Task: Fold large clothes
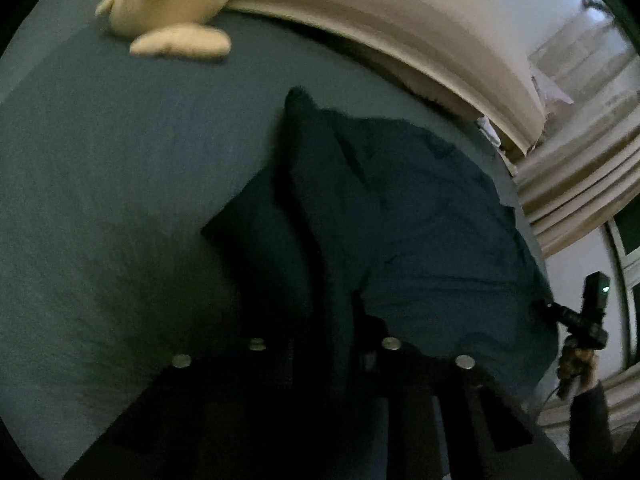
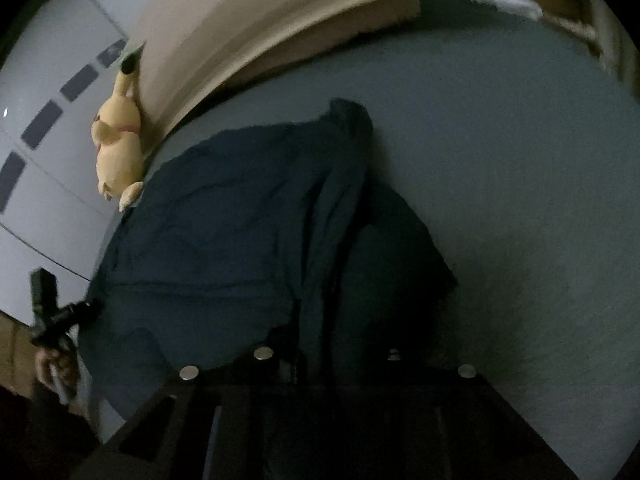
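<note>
A large dark blue garment (image 1: 420,220) lies crumpled on a grey-blue bed sheet (image 1: 100,160). One ridge of it rises between the fingers of my left gripper (image 1: 328,346), which is shut on the cloth. In the right wrist view the same garment (image 2: 220,220) spreads to the left, and a fold of it runs up into my right gripper (image 2: 328,356), also shut on the fabric. Each view shows the other gripper at the garment's far edge, held by a hand (image 1: 580,364) (image 2: 52,364). The fingertips are dark and hard to make out.
A yellow plush toy (image 1: 172,0) (image 2: 118,148) leans against the beige padded headboard (image 1: 400,12) (image 2: 240,20). Beige curtains (image 1: 580,184) hang past the bed's side. A pale wall with dark rectangles (image 2: 40,120) stands beyond the other side. Bare sheet (image 2: 520,160) stretches to the right.
</note>
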